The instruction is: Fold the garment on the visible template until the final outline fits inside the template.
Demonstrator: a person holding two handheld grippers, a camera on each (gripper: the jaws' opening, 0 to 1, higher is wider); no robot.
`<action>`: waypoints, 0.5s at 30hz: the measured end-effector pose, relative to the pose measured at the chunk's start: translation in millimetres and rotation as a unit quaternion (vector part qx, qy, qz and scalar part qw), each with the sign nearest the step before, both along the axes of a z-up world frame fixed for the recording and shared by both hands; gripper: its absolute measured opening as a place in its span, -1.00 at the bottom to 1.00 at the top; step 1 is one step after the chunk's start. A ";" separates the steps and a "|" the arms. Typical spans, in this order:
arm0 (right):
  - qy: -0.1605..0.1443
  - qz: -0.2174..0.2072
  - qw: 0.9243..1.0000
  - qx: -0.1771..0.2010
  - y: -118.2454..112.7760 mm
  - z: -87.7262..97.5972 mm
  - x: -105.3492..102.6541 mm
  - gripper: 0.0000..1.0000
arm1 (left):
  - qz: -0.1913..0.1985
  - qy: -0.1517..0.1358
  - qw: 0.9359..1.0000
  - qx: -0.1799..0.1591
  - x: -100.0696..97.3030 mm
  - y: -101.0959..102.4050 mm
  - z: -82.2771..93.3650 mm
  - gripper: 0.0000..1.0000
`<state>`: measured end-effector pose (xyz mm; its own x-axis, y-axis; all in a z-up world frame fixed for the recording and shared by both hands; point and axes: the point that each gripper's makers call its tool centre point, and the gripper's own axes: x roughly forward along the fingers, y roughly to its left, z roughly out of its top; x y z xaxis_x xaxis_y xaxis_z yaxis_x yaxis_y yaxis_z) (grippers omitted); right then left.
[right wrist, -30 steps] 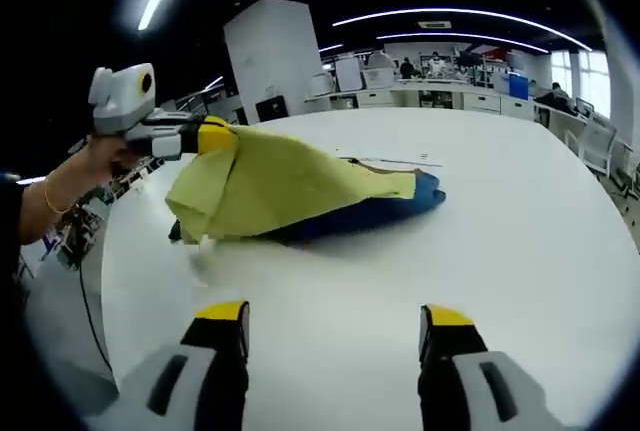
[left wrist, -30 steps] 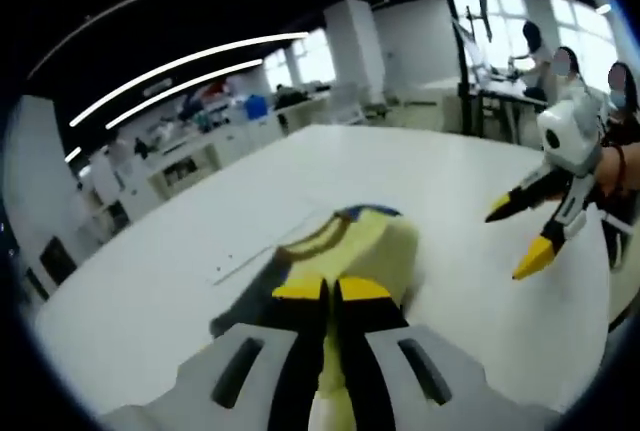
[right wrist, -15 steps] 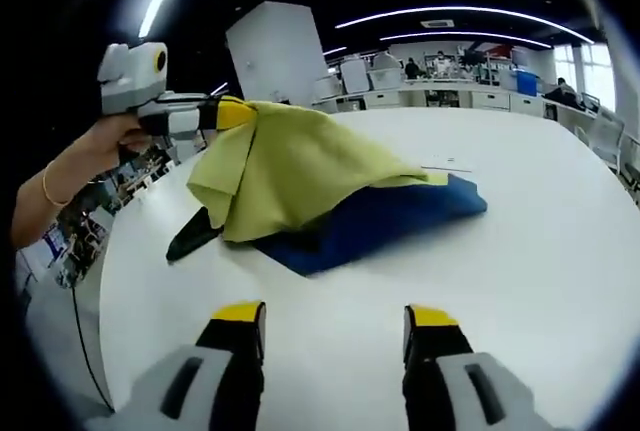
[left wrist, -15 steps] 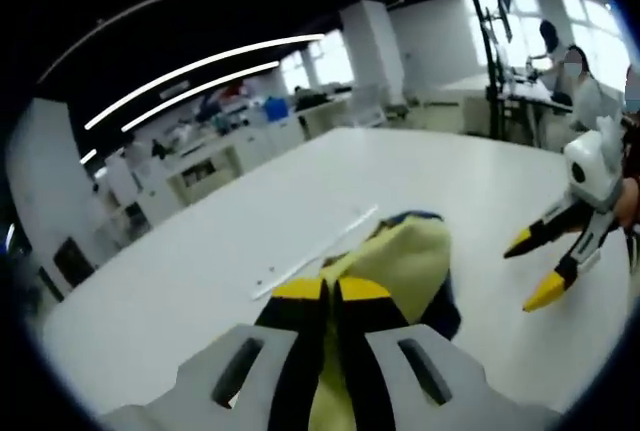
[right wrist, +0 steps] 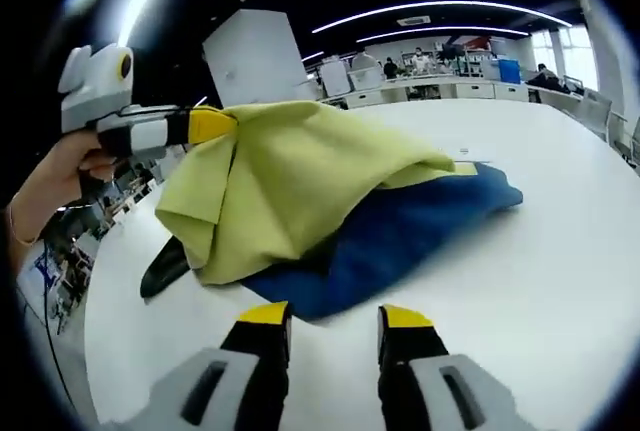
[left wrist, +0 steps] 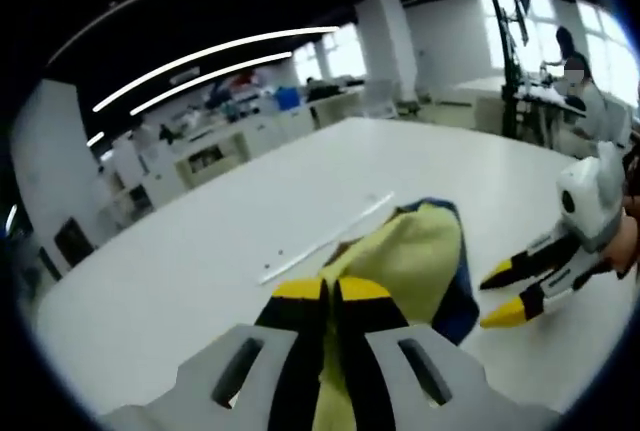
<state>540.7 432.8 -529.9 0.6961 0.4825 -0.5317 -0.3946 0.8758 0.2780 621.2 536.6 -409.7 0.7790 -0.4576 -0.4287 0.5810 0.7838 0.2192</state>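
Observation:
A yellow and blue garment lies on the white table, its yellow part lifted off the blue part. My left gripper is shut on the yellow cloth's raised edge, held by a hand at the left of the right gripper view. In the left gripper view the yellow cloth runs forward from between the shut left gripper. My right gripper stands open with a narrow gap just in front of the blue edge, with nothing in it. It also shows at the right as the right gripper. A thin pale strip lies on the table beside the garment.
The white table stretches wide around the garment. Desks, shelves and a white pillar stand behind it. People sit at desks in the far right background.
My right gripper has moved closer to the garment and its jaws have narrowed. The left gripper has lifted the yellow cloth further over the blue part.

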 end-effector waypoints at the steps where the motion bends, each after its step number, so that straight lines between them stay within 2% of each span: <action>1: -0.001 -0.002 1.000 0.002 1.1 0.2 0.9 -0.45 | 0.000 0.001 1.000 0.002 -0.2 -0.1 -0.5 -1.00; 5: -0.005 -0.009 1.000 -0.018 1.9 -0.6 5.8 -0.63 | -0.002 0.001 1.000 0.000 -0.1 -0.9 0.2 -1.00; 12: 0.017 -0.005 1.000 -0.018 -0.2 -3.7 7.3 -1.00 | 0.001 0.001 1.000 -0.004 -1.8 1.2 1.8 -1.00; 15: 0.018 0.012 0.999 -0.027 0.5 -3.0 2.6 -1.00 | 0.002 0.002 1.000 -0.005 -1.7 2.2 2.7 -1.00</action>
<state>543.3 433.3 -532.9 0.6649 0.4690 -0.5814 -0.4066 0.8801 0.2450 619.5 538.9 -407.0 0.7795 -0.4585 -0.4269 0.5784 0.7884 0.2095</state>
